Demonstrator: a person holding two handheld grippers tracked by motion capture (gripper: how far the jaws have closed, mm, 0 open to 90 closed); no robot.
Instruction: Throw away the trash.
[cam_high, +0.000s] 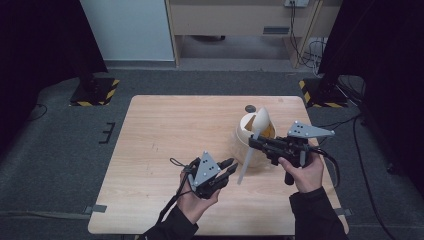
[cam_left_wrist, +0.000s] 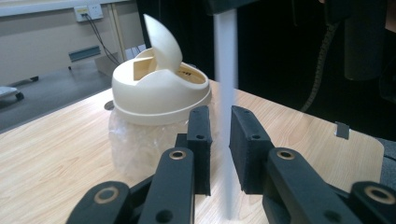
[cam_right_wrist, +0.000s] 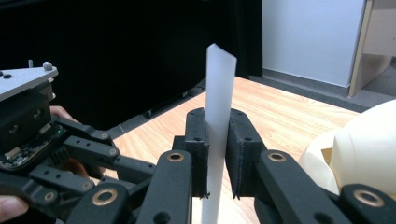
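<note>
A long, flat white plastic strip (cam_high: 243, 167) hangs nearly upright over the table, with my right gripper (cam_high: 252, 142) shut on its upper part. In the right gripper view the jaws (cam_right_wrist: 217, 116) press on both sides of the strip (cam_right_wrist: 219, 79). My left gripper (cam_high: 231, 166) is open at the strip's lower end. Seen from the left gripper view, the strip (cam_left_wrist: 226, 70) runs through the gap between the open jaws (cam_left_wrist: 220, 116) with a little space on each side. Just behind stands a cream swing-lid bin (cam_high: 252, 131) with a clear plastic liner, its lid tipped up.
The bin (cam_left_wrist: 159, 93) stands right of centre on the wooden table (cam_high: 160, 130). A small dark disc (cam_high: 250, 108) lies behind it. Black stands with hazard-striped bases (cam_high: 95, 92) flank the table's far corners, and cables trail on the floor at the right.
</note>
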